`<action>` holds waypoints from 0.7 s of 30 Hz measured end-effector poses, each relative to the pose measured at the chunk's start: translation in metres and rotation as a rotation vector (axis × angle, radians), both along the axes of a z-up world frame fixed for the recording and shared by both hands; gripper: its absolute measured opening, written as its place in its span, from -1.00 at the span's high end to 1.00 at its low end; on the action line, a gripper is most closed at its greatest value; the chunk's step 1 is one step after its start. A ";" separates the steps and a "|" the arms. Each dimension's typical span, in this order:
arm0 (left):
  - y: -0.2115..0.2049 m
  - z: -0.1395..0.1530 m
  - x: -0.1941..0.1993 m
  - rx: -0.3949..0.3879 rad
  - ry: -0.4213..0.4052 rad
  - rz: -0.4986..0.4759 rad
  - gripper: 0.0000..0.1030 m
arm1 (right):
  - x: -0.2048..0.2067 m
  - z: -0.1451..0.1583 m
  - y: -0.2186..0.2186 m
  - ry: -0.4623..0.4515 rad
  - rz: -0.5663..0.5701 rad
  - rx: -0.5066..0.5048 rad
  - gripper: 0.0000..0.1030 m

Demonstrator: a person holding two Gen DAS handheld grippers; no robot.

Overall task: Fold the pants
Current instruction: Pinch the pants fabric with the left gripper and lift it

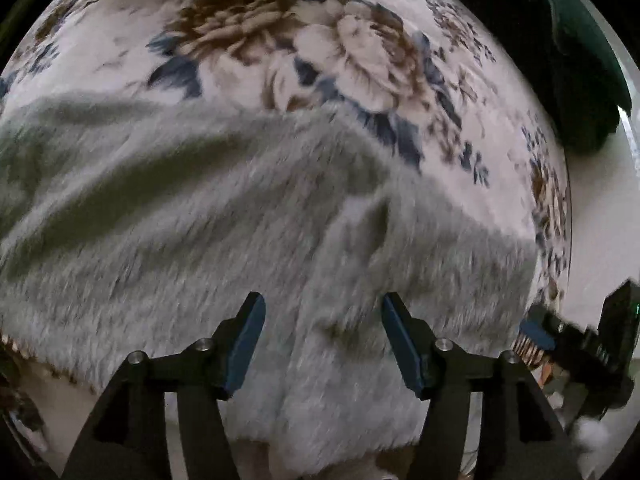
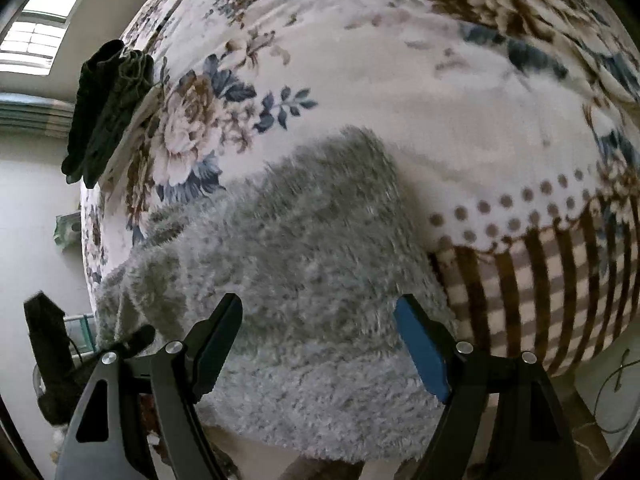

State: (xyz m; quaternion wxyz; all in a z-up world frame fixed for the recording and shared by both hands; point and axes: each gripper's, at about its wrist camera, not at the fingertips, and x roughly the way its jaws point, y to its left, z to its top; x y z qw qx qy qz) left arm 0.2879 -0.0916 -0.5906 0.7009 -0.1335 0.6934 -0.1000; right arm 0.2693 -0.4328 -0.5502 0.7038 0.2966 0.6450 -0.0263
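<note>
The grey fuzzy pants lie spread on a floral blanket and hang over its near edge. My left gripper is open and empty just above the pants' near part. In the right wrist view the pants fill the lower middle. My right gripper is open and empty above them. The right gripper also shows at the right edge of the left wrist view. The left gripper shows at the lower left of the right wrist view.
The floral blanket has a brown checked border at the near right. A dark green garment lies on the blanket's far left edge. Another dark green cloth lies at the far right. Pale floor lies beyond the edge.
</note>
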 end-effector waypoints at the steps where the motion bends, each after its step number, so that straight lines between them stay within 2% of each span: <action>1: -0.006 -0.009 0.010 -0.012 0.011 -0.010 -0.13 | 0.003 -0.001 0.000 0.001 0.002 -0.010 -0.58; 3: -0.020 -0.026 0.025 -0.016 0.022 -0.034 -0.11 | 0.011 -0.005 0.001 0.013 0.008 -0.027 -0.58; 4: -0.026 -0.031 0.030 -0.026 0.011 -0.048 -0.01 | 0.015 -0.008 0.002 0.017 0.011 -0.035 -0.58; 5: -0.027 -0.030 0.031 -0.034 -0.007 -0.050 0.64 | 0.020 -0.011 0.002 0.022 0.014 -0.050 -0.58; 6: -0.030 -0.031 0.033 -0.037 -0.022 -0.060 0.79 | 0.020 -0.011 0.002 0.022 0.014 -0.050 -0.58; 8: -0.025 -0.025 0.035 0.003 -0.071 -0.056 0.89 | 0.030 -0.021 0.000 0.049 0.022 -0.085 -0.58; 10: -0.020 -0.028 0.043 0.033 -0.083 -0.016 0.92 | 0.033 -0.027 -0.001 0.061 0.020 -0.087 -0.58; 13: -0.003 -0.042 0.048 0.021 -0.039 0.039 0.90 | 0.035 -0.032 -0.001 0.075 0.025 -0.087 -0.58; 16: -0.001 -0.041 0.040 0.018 -0.021 0.043 0.76 | 0.034 -0.030 0.004 0.088 0.030 -0.103 -0.58; 17: -0.001 -0.035 0.035 0.030 -0.027 0.041 0.62 | 0.034 -0.028 0.007 0.094 0.037 -0.118 -0.58; 18: -0.002 -0.030 0.031 0.043 -0.037 0.036 0.38 | 0.035 -0.025 0.013 0.115 0.058 -0.175 -0.58; 19: -0.002 -0.024 0.026 0.056 -0.052 0.032 0.23 | 0.035 -0.023 0.020 0.143 0.089 -0.243 -0.58; 20: 0.001 -0.016 0.017 0.072 -0.071 0.035 -0.25 | 0.036 -0.021 0.030 0.165 0.126 -0.303 -0.58; 21: 0.006 -0.010 0.009 0.075 -0.073 0.044 -0.82 | 0.036 -0.020 0.038 0.176 0.150 -0.327 -0.60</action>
